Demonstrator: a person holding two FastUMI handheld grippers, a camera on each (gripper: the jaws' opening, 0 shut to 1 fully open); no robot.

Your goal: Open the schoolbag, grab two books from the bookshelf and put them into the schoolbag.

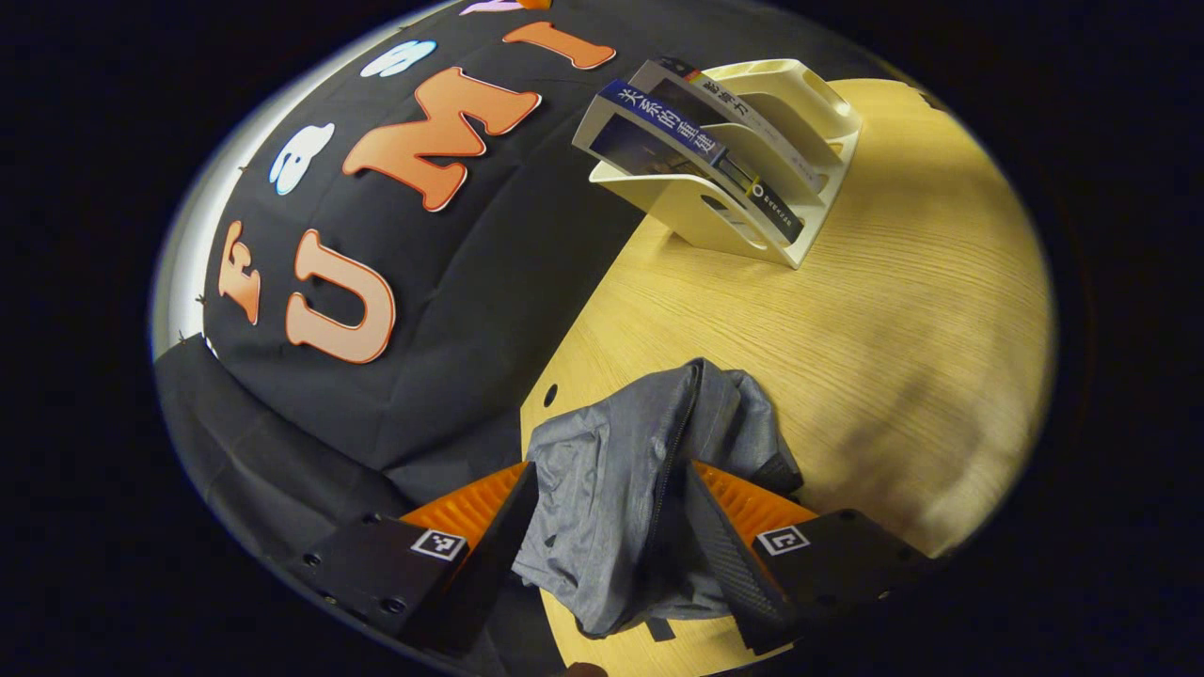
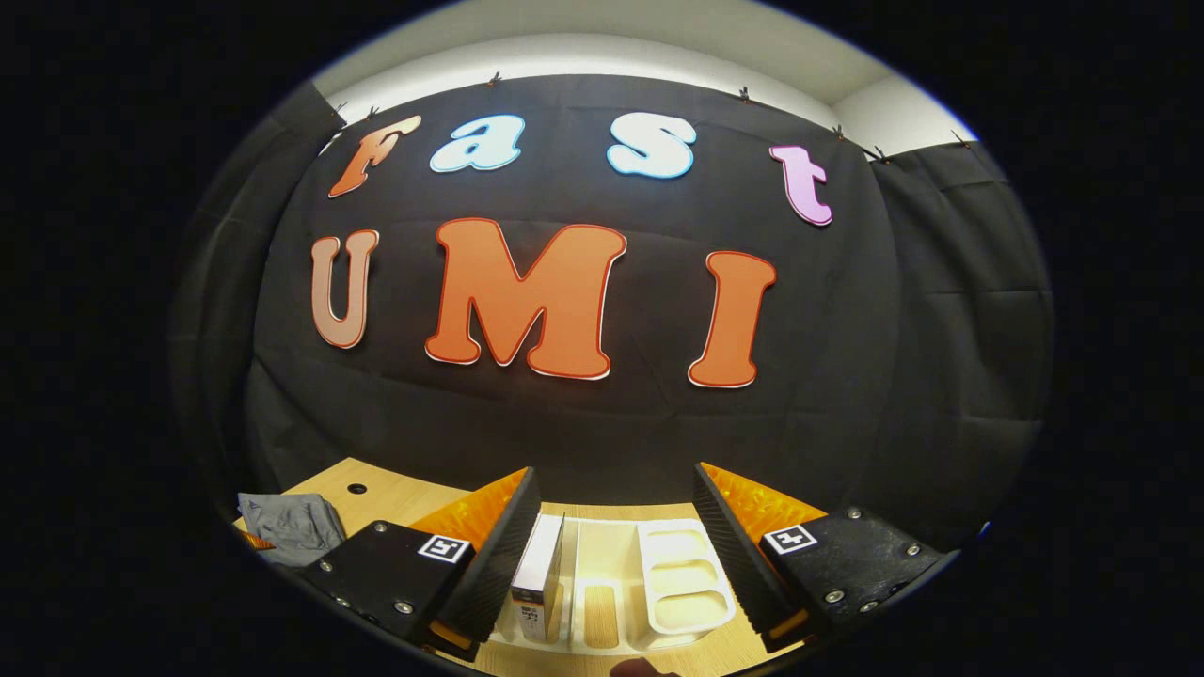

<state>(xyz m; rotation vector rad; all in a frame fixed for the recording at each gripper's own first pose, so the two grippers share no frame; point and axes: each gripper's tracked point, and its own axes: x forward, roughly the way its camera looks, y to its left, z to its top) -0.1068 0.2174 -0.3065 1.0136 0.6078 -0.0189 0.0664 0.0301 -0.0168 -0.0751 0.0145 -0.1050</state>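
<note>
In the left gripper view the grey schoolbag (image 1: 611, 498) lies crumpled on the wooden table (image 1: 894, 310), its zip running up the middle. My left gripper (image 1: 609, 470) is open, with the bag's fabric lying between its two fingers. Further off stands the cream bookshelf (image 1: 752, 197) holding two leaning books, a blue-spined book (image 1: 668, 118) and a grey-spined book (image 1: 743, 108). In the right gripper view my right gripper (image 2: 613, 475) hangs open right above the bookshelf (image 2: 682, 583). A white-edged book (image 2: 538, 574) stands in the rack close to the left finger. The bag (image 2: 292, 525) lies at far left.
The black cloth wall runs close behind the table's far edge (image 2: 564, 442). A small round hole (image 1: 550, 395) sits in the tabletop near the bag. Bare wood stretches between the bag and the bookshelf and out to the right.
</note>
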